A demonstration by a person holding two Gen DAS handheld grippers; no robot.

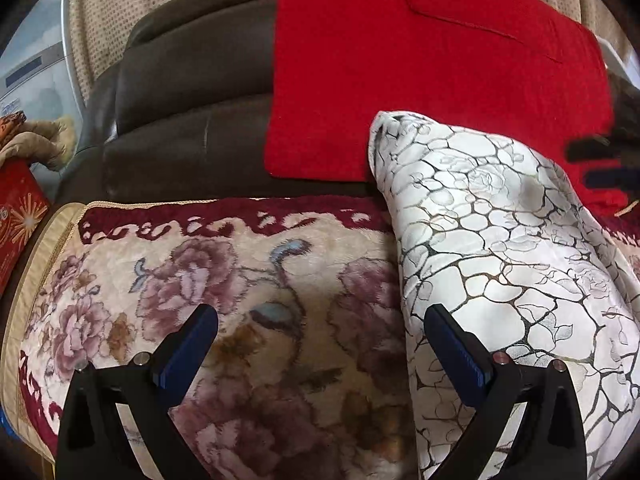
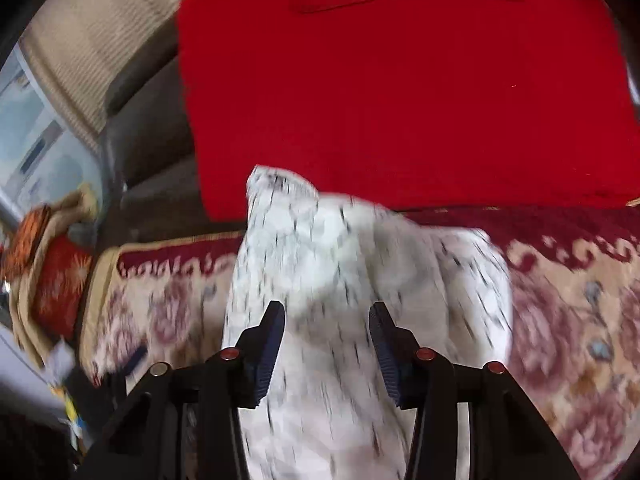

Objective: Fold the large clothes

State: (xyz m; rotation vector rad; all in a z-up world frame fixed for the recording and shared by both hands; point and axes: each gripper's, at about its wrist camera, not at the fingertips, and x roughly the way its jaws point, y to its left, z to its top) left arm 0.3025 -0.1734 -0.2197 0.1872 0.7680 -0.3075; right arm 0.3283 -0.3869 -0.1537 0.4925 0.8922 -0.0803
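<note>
A white garment [image 1: 500,240] with a black crackle and rose print lies folded in a long band on the floral blanket [image 1: 200,280]. Its far end leans against the red cloth. My left gripper [image 1: 324,324] is open wide above the blanket, just left of the garment, with nothing between its fingers. Its right finger [image 1: 456,348] overlaps the garment's left edge in the view. In the blurred right wrist view, my right gripper [image 2: 326,322] hovers over the garment [image 2: 320,280]. Its jaws stand apart, and cloth shows through the gap without being pinched.
A red cloth [image 1: 420,80] hangs over the back of the dark brown sofa [image 1: 188,120]. At the left are a red box [image 1: 20,216], a tan bundle [image 1: 44,140] and a pale appliance [image 1: 36,72]. Dark blurred shapes [image 1: 600,160] sit at the right edge.
</note>
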